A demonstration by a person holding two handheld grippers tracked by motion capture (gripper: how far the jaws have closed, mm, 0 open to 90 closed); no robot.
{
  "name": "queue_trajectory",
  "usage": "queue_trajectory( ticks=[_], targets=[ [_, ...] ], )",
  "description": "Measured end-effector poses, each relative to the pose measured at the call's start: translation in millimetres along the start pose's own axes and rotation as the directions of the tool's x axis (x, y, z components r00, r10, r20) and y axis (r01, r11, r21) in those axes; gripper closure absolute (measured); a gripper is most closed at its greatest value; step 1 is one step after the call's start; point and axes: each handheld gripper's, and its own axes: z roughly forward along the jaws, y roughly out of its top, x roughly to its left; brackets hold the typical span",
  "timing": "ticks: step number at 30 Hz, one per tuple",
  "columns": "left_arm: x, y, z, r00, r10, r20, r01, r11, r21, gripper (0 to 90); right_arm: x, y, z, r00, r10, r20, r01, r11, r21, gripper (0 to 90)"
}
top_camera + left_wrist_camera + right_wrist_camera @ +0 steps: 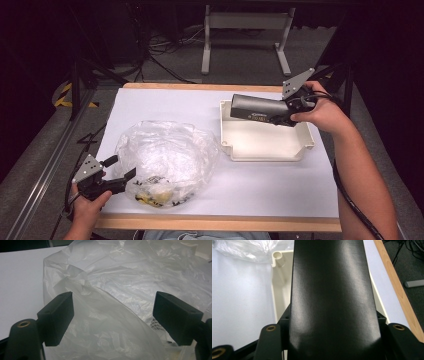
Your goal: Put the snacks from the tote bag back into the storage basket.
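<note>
A crumpled clear plastic bag (165,155) lies on the white table top at the front left, with yellow and black printed items (155,194) at its near end. My left gripper (121,167) stands open at the bag's left side. In the left gripper view the jaws are wide apart with loose bag film (112,302) between them, unpressed. My right gripper (286,111) is shut on a long dark grey box (255,107), which it holds level over the back of a white tray (265,156). That dark box (332,302) runs forward over the tray (277,290).
The table's wooden front edge (220,222) runs close to the bag. Bare white surface (260,185) lies in front of the tray. A metal stand (245,30) and cables lie on the floor beyond the table.
</note>
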Motion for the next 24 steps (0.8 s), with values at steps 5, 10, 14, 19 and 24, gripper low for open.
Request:
queue_trajectory(
  ticks=[5, 10, 14, 19, 24],
  targets=[
    [-0.2, -0.2, 0.2, 1.0, 0.003, -0.002, -0.003, 1.0, 0.001, 18.2, -2.0, -7.5, 10.0, 0.9999, 0.009, -0.009, -0.009, 1.0, 0.009, 42.7],
    [-0.2, -0.4, 0.0, 1.0, 0.0, -0.003, 0.0, 1.0, 0.003, 18.2, -3.5, -14.8, 20.3, 0.9998, 0.011, -0.017, -0.011, 1.0, 0.019, 42.7],
    [-0.7, -0.7, -0.2, 1.0, 0.002, -0.006, -0.002, 1.0, 0.002, 18.2, -3.5, -18.1, 25.5, 0.9998, 0.006, -0.02, -0.005, 1.0, 0.03, 42.7],
    [-2.3, -1.2, -2.8, 0.9999, 0.01, -0.011, -0.01, 0.9999, -0.008, 18.2, -5.2, -24.5, 31.2, 0.9998, -0.005, -0.02, 0.006, 0.999, 0.038, 42.7],
    [-4.1, -2.1, -5.0, 0.9998, 0.015, -0.013, -0.015, 0.9999, -0.009, 18.2, -6.9, -30.9, 37.7, 0.9996, -0.013, -0.026, 0.015, 0.999, 0.047, 42.7]
  ],
)
